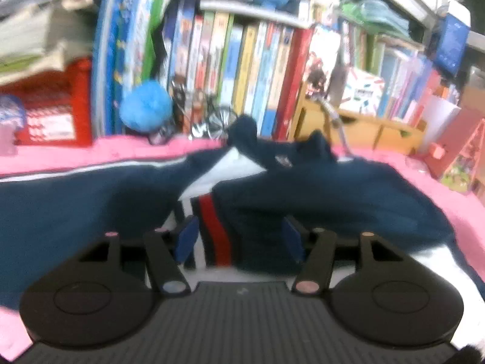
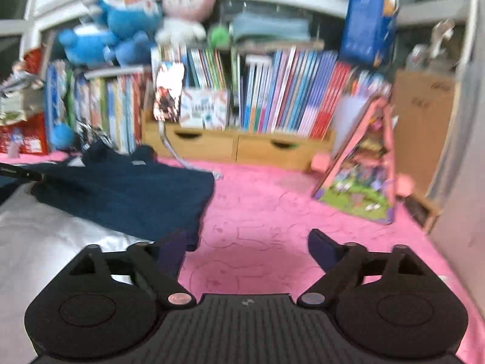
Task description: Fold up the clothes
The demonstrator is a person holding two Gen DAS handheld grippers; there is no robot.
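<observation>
Left wrist view showed the left hand-held gripper (image 1: pixel 241 236) poised over a navy garment (image 1: pixel 318 188) spread across a pink blanket (image 1: pixel 127 151). Its jaws stood partly apart with the cloth's red stripe (image 1: pixel 212 227) and a fold of navy fabric lying between the blue pads (image 1: pixel 188 236); the blur made it impossible to say whether the pads touched the cloth, though they did not appear to pinch it. A white panel (image 1: pixel 233 170) of the garment opened in a wedge toward the collar, near a small crest on the chest. Behind the blanket stood a row of books (image 1: pixel 257 69), a blue pompom (image 1: pixel 145 106) and a red box (image 1: pixel 57 106). Right wrist view showed the right hand-held gripper (image 2: pixel 247 245) with its jaws spread wide and nothing between them, only bare pink blanket (image 2: pixel 272 206) beneath. The navy garment (image 2: pixel 127 194) lay to the left of it, its lower corner just beside the left pad (image 2: pixel 172 251), with pale fabric (image 2: pixel 45 236) further left. A wooden drawer unit (image 2: pixel 236 148) filled with books, plush toys (image 2: pixel 127 21) above it and a pink toy box (image 2: pixel 363 166) lined the far edge.
</observation>
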